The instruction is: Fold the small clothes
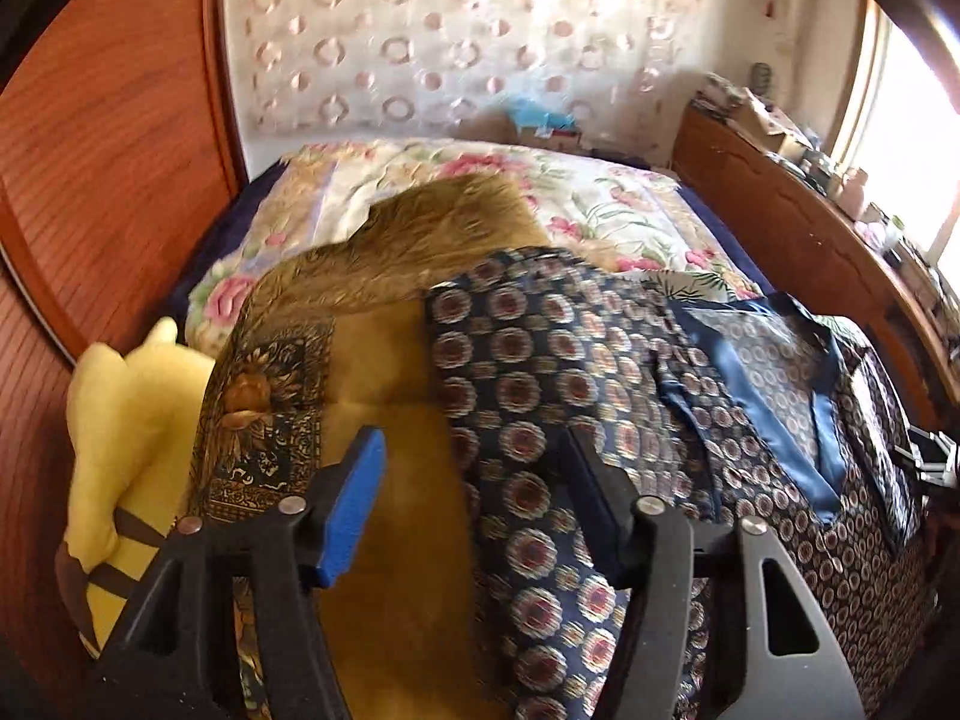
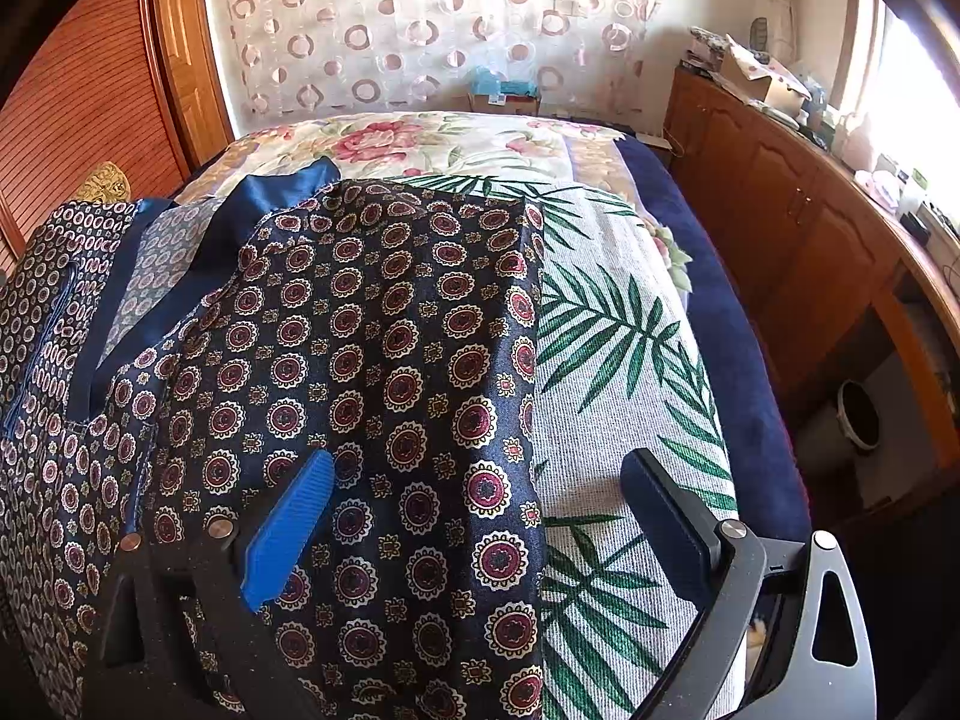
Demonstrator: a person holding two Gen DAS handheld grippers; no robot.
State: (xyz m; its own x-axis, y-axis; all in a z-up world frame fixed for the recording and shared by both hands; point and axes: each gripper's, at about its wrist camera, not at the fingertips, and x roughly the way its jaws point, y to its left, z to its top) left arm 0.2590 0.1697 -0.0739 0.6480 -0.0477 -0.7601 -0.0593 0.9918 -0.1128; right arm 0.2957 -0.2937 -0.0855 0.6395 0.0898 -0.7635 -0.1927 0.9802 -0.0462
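A navy garment [image 2: 372, 360] printed with red-and-cream medallions lies spread on the bed, its plain blue satin collar [image 2: 264, 204] turned toward the far side and a paler ring-patterned lining [image 1: 774, 372] showing at the open neck. Its right edge runs straight down over a white cloth with green palm leaves [image 2: 624, 360], and its left part overlaps an ochre cushion [image 1: 390, 420] with a dark ornamental panel. The right gripper [image 2: 480, 516] hangs over that right edge with its jaws spread wide, one blue pad over the medallion fabric and the other over the palm cloth, nothing between them. The left gripper [image 1: 474, 486] hovers above the seam where garment meets cushion, jaws likewise wide apart and empty. A yellow plush toy [image 1: 120, 420] sits just beside the cushion. Beyond lies a floral bedspread [image 2: 420, 138], a wooden cabinet [image 2: 780, 228] along the right wall, and a curtain with ring motifs [image 2: 420, 18].
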